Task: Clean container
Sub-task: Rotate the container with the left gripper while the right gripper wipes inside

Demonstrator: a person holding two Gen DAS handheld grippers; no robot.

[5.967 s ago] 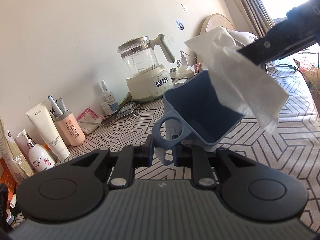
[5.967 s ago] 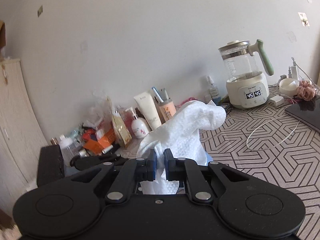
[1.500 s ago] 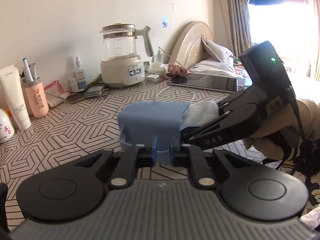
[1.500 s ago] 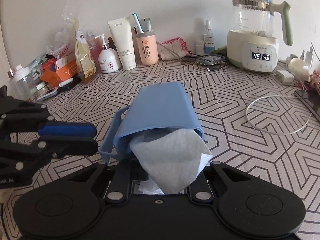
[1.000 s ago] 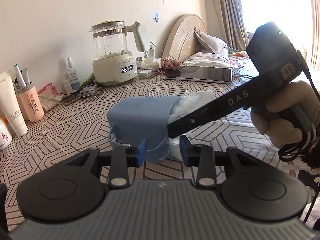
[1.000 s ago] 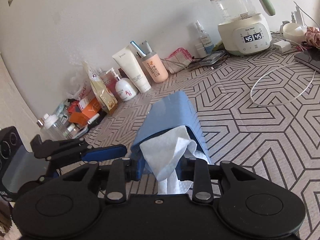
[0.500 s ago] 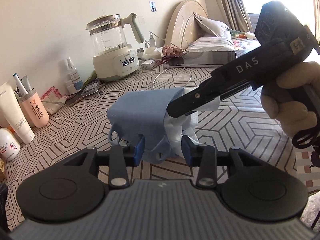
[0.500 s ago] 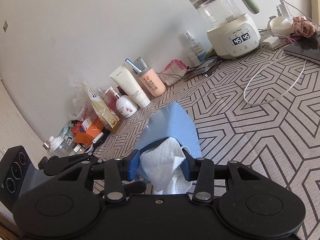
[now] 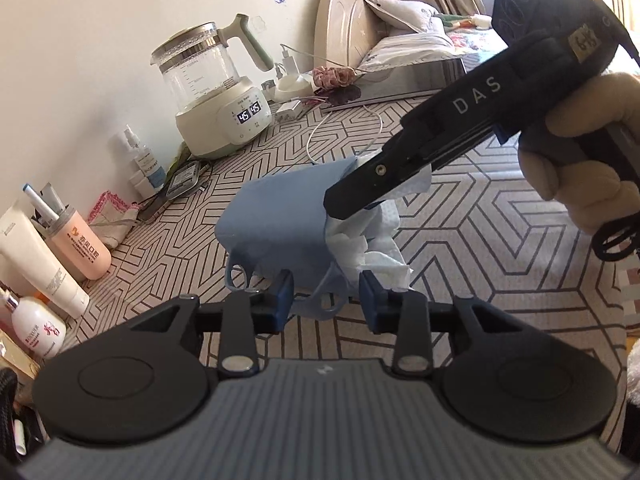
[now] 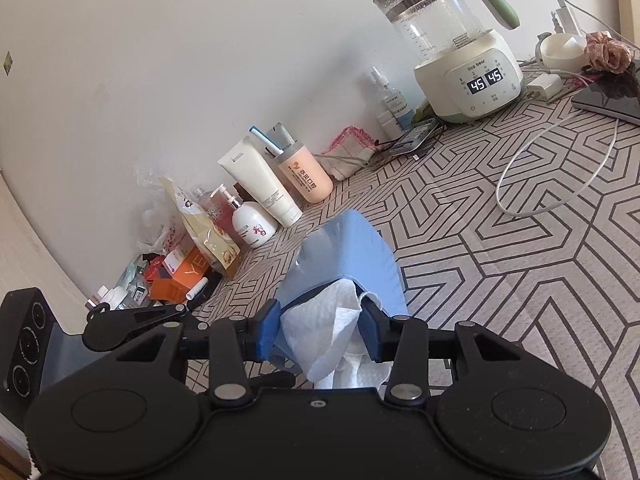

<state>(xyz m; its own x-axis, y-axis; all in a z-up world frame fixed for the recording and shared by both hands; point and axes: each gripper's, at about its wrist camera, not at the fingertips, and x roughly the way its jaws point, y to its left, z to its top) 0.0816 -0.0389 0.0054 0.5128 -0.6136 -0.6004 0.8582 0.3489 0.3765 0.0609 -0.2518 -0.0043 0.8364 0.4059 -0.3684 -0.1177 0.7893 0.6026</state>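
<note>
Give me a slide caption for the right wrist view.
White paper towel stuffed in the tipped blue container, between the right gripper's fingers.

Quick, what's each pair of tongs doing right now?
Left tongs: open, container handle loose between them.
Right tongs: spread wide around the tissue; grip cannot be told.

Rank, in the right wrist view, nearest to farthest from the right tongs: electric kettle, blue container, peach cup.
1. blue container, directly ahead of the right tongs, paper towel in its mouth.
2. peach cup, mid-table by the wall.
3. electric kettle, far right corner.
</note>
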